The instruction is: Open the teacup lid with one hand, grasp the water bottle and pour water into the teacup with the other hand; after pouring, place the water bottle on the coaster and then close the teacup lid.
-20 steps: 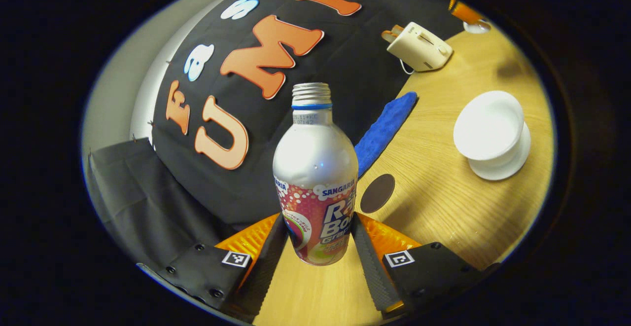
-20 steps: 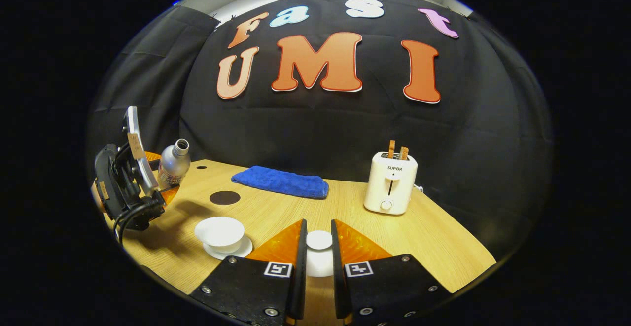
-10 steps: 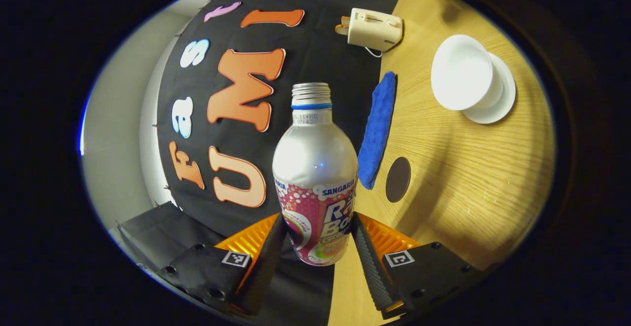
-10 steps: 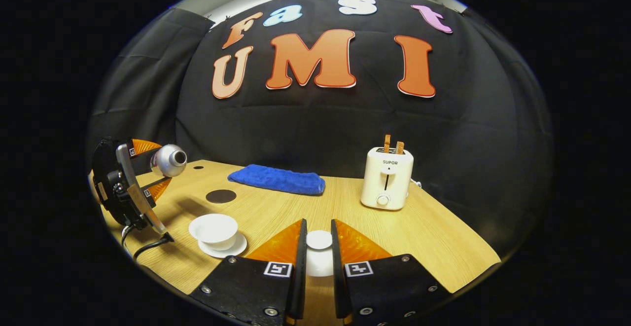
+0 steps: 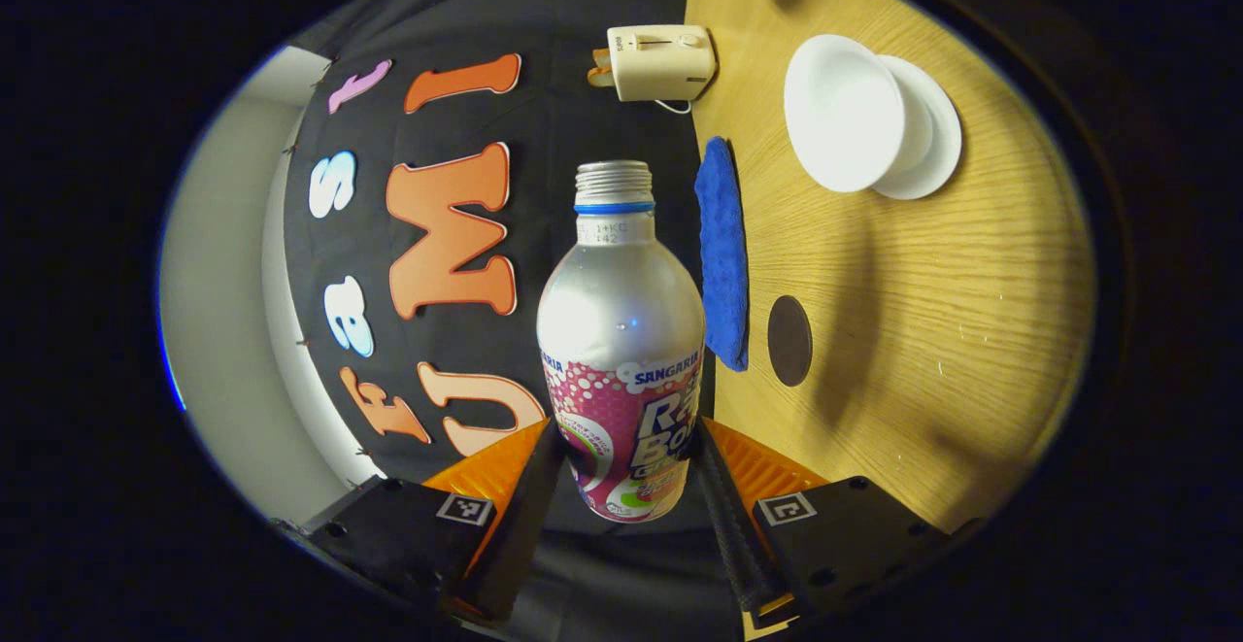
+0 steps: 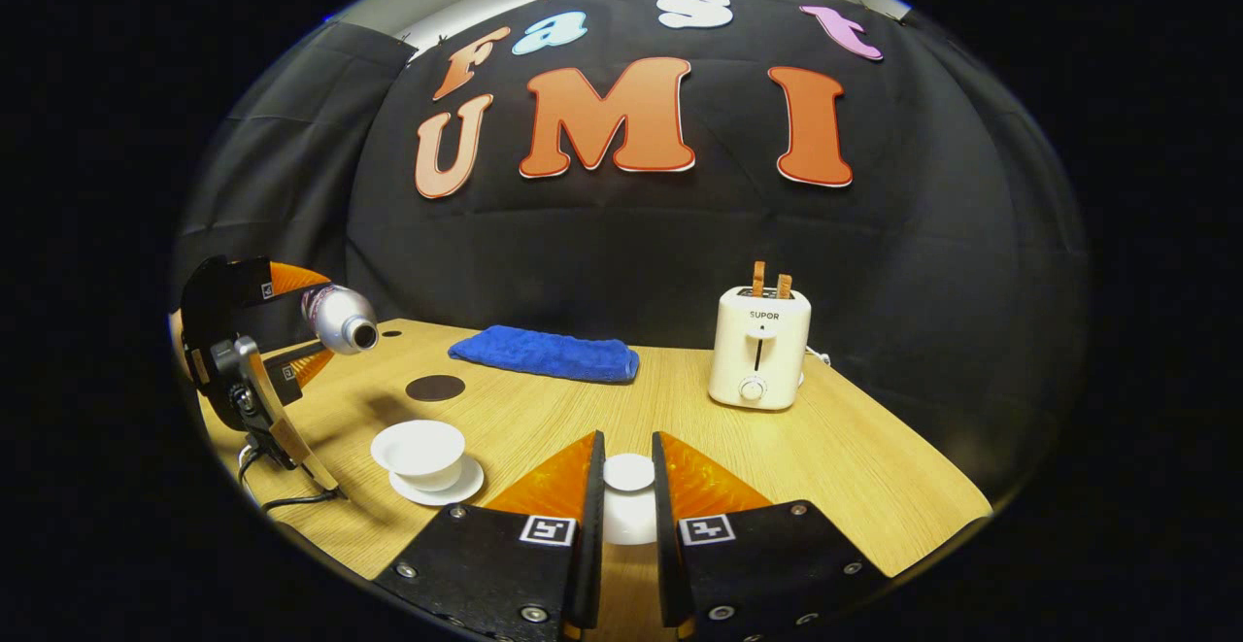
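Observation:
My left gripper [image 5: 621,487] is shut on a silver water bottle [image 5: 621,351] with a pink label and no cap. In the right gripper view the bottle [image 6: 340,320] lies tipped almost level, its mouth pointing right, above and left of the teacup [image 6: 420,450]. No water is seen leaving the mouth. The white teacup [image 5: 843,113] stands uncovered on its white saucer [image 5: 932,142]. My right gripper [image 6: 627,487] is shut on the white teacup lid [image 6: 628,473], held over the table's front edge. The dark round coaster [image 6: 434,388] lies behind the cup, also seen as the coaster [image 5: 789,340].
A folded blue cloth [image 6: 549,354] lies at the back of the wooden table [image 6: 874,467]. A cream toaster [image 6: 757,346] with two slices stands at the back right. The left gripper's body [image 6: 233,351] and cable hang over the table's left edge.
My left gripper has rolled further, tipping the bottle from slanted upright to nearly level, its mouth now toward the cup. The right gripper holds the lid still.

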A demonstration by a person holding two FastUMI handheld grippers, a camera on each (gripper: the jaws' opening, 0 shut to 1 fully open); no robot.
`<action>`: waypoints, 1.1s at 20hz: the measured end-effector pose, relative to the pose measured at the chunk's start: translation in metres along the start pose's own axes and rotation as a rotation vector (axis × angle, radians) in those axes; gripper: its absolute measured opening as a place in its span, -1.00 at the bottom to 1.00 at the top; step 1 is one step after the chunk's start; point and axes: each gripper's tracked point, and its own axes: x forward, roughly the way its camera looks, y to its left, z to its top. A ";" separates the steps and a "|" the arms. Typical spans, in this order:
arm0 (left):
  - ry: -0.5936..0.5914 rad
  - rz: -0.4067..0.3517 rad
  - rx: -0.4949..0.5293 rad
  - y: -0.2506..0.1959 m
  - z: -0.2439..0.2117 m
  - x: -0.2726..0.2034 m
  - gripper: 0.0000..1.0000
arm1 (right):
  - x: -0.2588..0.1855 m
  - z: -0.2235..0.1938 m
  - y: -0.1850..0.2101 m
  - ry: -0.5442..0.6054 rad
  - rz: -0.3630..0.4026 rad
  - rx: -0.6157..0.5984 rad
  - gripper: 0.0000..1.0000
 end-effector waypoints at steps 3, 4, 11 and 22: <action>-0.017 0.019 0.065 0.009 0.000 0.001 0.64 | -0.001 0.003 -0.001 -0.015 0.003 0.010 -0.51; -0.020 0.022 0.075 0.011 -0.001 0.002 0.60 | 0.000 0.004 -0.003 -0.021 0.002 0.017 -0.51; -0.029 0.055 0.195 0.028 -0.001 0.003 0.67 | -0.002 0.004 -0.008 -0.030 0.001 0.018 -0.51; -0.037 0.142 0.333 0.050 0.003 0.004 0.66 | -0.004 0.003 -0.005 -0.033 0.011 0.001 -0.51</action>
